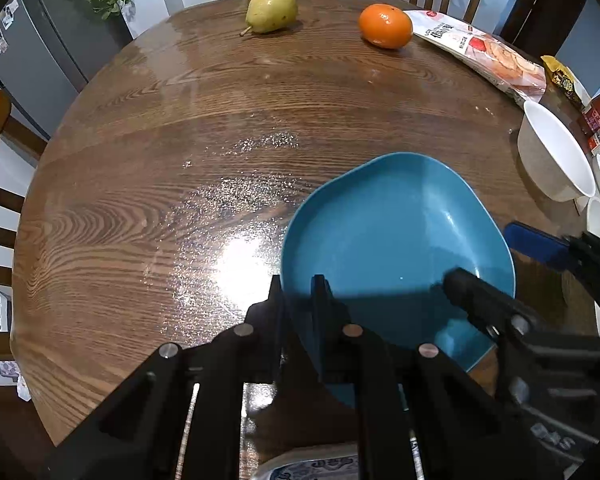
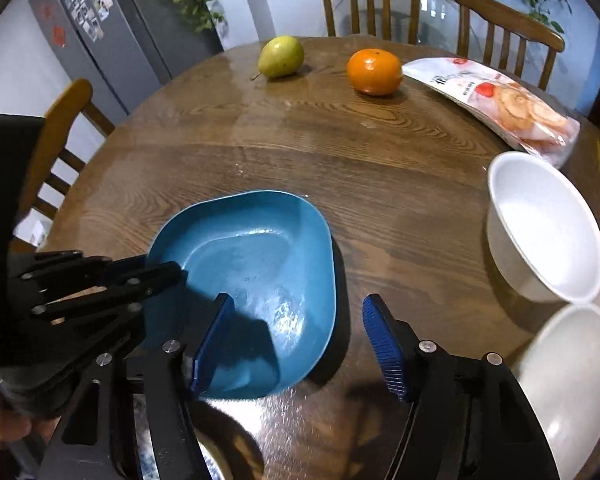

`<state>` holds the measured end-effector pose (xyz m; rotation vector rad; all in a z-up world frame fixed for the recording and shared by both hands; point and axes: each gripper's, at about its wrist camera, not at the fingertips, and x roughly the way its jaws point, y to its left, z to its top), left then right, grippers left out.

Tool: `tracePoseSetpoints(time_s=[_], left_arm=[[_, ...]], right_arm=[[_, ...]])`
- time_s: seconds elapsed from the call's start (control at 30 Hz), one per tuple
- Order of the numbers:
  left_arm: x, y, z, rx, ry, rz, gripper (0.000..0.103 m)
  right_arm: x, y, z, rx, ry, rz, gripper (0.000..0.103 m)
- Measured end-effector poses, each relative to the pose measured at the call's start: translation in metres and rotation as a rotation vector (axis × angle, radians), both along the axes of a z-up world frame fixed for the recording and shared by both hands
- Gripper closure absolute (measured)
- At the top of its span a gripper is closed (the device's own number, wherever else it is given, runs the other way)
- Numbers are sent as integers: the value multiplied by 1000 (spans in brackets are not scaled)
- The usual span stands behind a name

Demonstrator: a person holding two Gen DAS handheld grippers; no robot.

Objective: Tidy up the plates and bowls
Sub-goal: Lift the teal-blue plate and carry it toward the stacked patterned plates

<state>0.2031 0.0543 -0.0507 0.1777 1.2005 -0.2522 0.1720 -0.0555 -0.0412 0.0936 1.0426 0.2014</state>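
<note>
the blue plate (image 1: 396, 236) is clamped at its rim by the left gripper (image 1: 298, 296) — presumably for lifting off the counter (image 1: 140, 200); the right gripper (image 2: 298, 344) is held apart.

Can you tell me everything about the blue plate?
The blue plate is a deep, teal dish, rounded-square in shape with a raised rim. It looks glossy and smooth, maybe plastic or glazed, and it is empty. It sits near the front of the wooden table, and its near side seems a bit lifted. The left gripper pinches its near-left rim. The right gripper hangs open above its near-right edge, not gripping it.
</note>
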Motion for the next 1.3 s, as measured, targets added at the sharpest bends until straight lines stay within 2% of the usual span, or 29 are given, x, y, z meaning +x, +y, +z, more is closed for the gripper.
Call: tracePoseSetpoints(time_s=[0.17,0.3,0.57,0.93,1.3], left_arm=[[-3,1,1,-8,-2,1,92],[-3,1,1,-9,-4,2,92],[-1,0,-1,-4,-12,7,92],[2,1,-1,-16,-25,35,93],[-6,2,20,-10,-107,59,93]], right_arm=[[6,4,-12,-30,38,12,55],[8,4,-12,-27,33,11,73],[12,2,-12,-31,18,2,83],[12,0,-12,-15,15,-7,88],[0,-5,4,33,-21,-27,95]])
